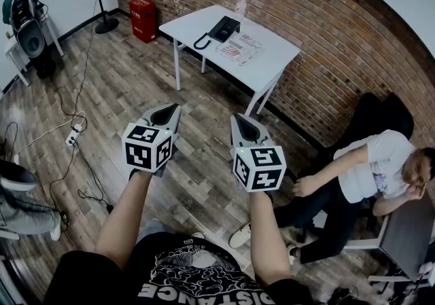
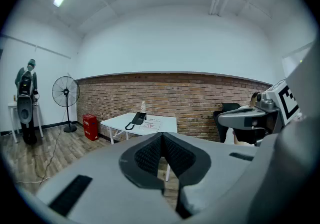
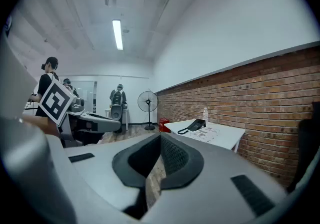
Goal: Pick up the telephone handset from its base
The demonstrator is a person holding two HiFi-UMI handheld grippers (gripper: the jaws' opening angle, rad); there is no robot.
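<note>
Fingers (image 2: 147,155) far from seemingly cradled handset (image 1: 219,29)

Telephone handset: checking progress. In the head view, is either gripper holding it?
No, the handset lies on its base on the white table, far from the left gripper and right gripper.

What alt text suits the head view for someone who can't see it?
A person holds out the left gripper and right gripper, both shut and empty, above a wooden floor. Ahead, a black telephone sits on a white table beside a brick wall.
</note>
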